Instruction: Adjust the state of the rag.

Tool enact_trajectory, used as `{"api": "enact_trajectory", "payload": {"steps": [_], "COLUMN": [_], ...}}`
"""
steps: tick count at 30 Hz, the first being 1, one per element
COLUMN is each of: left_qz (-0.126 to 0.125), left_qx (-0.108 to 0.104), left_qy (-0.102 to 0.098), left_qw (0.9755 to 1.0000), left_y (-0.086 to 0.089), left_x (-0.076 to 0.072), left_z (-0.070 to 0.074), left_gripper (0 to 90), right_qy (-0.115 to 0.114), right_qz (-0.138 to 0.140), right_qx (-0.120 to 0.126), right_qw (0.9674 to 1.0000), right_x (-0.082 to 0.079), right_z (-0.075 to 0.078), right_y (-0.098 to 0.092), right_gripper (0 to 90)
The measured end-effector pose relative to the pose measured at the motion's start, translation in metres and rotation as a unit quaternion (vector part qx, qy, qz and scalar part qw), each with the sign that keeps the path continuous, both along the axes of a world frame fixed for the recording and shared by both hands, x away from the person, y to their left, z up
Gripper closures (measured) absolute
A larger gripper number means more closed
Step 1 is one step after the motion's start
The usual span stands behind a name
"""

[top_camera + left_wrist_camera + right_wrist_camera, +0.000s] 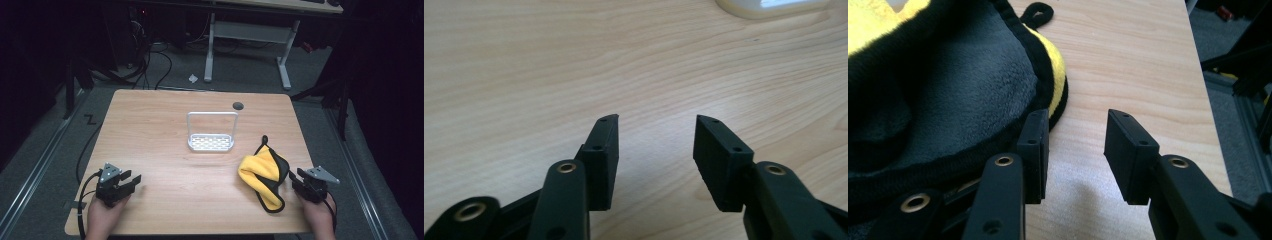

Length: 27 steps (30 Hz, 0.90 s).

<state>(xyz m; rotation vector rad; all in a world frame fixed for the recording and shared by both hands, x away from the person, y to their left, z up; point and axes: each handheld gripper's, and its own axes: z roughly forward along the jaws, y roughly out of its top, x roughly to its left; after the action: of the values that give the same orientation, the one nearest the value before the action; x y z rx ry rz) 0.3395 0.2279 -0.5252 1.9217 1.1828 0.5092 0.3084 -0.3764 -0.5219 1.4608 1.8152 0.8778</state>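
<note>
Right gripper at cloth's right edge, jaws apart, bare wood between, left jaw touching hem. Left gripper near table's left front, jaws apart, empty.

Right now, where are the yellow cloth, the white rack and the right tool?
yellow cloth (256, 169), high view, on its yellow fold.
white rack (212, 143), high view, on its perforated base.
right tool (1075, 150), right gripper view, midway between its open black tips.
</note>
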Motion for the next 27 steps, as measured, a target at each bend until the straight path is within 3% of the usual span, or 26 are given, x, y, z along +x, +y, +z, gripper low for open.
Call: {"api": "enact_trajectory", "payload": {"steps": [2, 4, 11, 16, 20, 24, 27], "left_qz": [0.000, 0.000, 0.001, 0.000, -0.007, -0.012, -0.020], "left_qx": [-0.001, -0.020, -0.054, -0.048, -0.066, -0.069, -0.069], "left_qy": [0.004, 0.018, 0.036, 0.026, 0.027, 0.027, 0.029], "left_qw": [1.0000, 0.9996, 0.9979, 0.9985, 0.9974, 0.9972, 0.9970], "left_y": [0.002, 0.004, 0.006, 0.005, 0.005, 0.003, 0.001], "left_x": [0.001, 0.002, 0.004, 0.000, -0.002, -0.002, -0.002], "left_z": [-0.003, -0.006, -0.007, -0.005, 0.000, 0.003, 0.003], "left_gripper": [51.8, 50.5, 48.0, 48.0, 46.9, 42.4, 41.7], "right_qy": [0.008, 0.012, 0.002, -0.006, -0.016, -0.038, -0.046], "right_qz": [-0.004, -0.006, 0.003, 0.003, 0.003, 0.007, 0.026], "right_qx": [0.001, -0.002, 0.005, 0.009, 0.002, 0.007, 0.022], "right_qw": [1.0000, 0.9999, 1.0000, 0.9999, 0.9999, 0.9992, 0.9984], "right_x": [0.001, 0.002, -0.001, -0.002, -0.003, -0.008, -0.009], "right_z": [-0.002, -0.004, -0.002, 0.000, 0.005, 0.017, 0.030], "right_y": [0.000, -0.001, -0.003, -0.005, -0.005, -0.002, 0.004], "right_gripper": [62.6, 63.6, 61.8, 62.3, 69.3, 88.6, 90.0]}}
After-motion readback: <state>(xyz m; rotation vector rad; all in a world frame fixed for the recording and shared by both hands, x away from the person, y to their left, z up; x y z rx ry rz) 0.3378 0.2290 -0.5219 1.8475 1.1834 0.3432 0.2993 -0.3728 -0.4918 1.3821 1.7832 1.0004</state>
